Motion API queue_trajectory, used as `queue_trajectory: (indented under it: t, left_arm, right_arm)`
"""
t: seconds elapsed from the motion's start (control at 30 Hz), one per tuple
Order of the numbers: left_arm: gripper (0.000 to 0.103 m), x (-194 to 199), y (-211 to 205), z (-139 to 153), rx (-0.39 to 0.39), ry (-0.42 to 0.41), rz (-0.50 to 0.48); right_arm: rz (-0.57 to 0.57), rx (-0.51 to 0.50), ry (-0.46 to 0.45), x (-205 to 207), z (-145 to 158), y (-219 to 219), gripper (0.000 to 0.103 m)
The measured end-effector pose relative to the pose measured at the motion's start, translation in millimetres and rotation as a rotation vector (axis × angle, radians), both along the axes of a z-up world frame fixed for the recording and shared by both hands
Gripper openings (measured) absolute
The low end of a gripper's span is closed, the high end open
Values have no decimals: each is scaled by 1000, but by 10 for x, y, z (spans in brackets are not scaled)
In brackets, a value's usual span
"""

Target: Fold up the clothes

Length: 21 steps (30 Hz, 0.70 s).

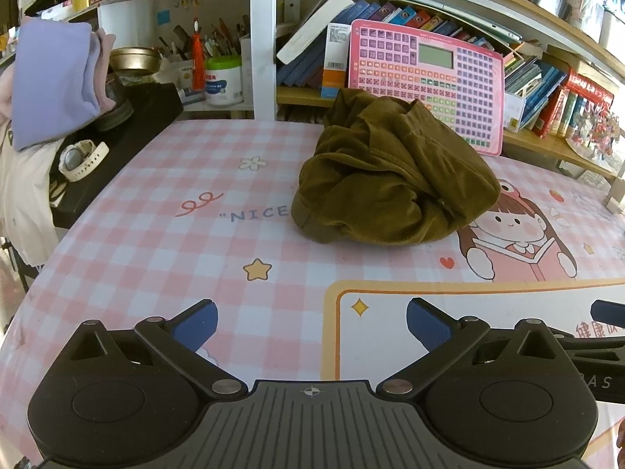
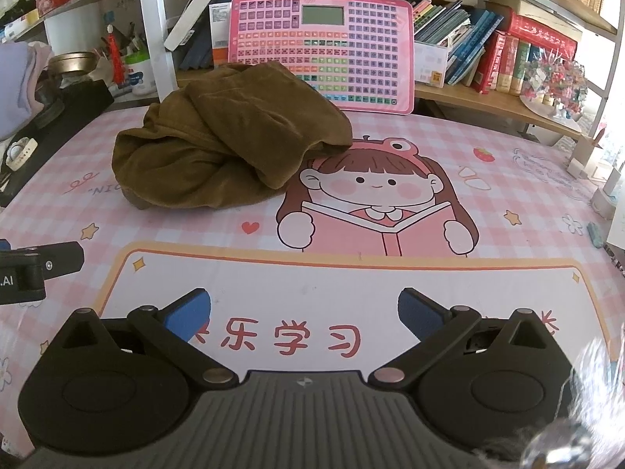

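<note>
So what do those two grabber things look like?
The left gripper and the right gripper look alike. Each has a grey ribbed body with a little crosshair mark, two round black housings, black link arms with silver rivets, and two fingers faced with blue pads. From the right wrist view, the left gripper's side shows white letters ".AI".

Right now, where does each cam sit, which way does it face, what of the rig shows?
Left wrist: on the left gripper, angled down across the table; open blue pads, right gripper at right edge.
Right wrist: on the right gripper, same tilt; open pads, left gripper at left edge.
Shared: crumpled olive-brown garment, pink keyboard toy, pink checked mat, bookshelves.
</note>
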<state>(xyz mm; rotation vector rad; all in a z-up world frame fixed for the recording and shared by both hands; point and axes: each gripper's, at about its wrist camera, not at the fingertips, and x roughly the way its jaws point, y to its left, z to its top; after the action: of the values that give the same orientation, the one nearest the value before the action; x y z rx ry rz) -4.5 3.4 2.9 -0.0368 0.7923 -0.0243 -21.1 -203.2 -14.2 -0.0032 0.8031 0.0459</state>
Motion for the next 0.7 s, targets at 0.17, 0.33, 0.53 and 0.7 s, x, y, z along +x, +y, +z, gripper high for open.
queue_trajectory:
  t: [0.17,0.33,0.53,0.7]
  left_arm:
    - [103,-18,-9,-3,0,-1,-1]
    - [103,-26,-13,-2,-1,-4,-2]
    - [103,-24,-15,4,0,-1,-4]
    - [103,-24,-15,4,3,4,-5]
  right_arm:
    - [1,0,-3,-12,-6,2,103]
    - [-3,0,-4,-22,-1,0,103]
    - [-5,0,-5,-28,0,0,103]
    - [-6,1,-5,-30,0,-7,103]
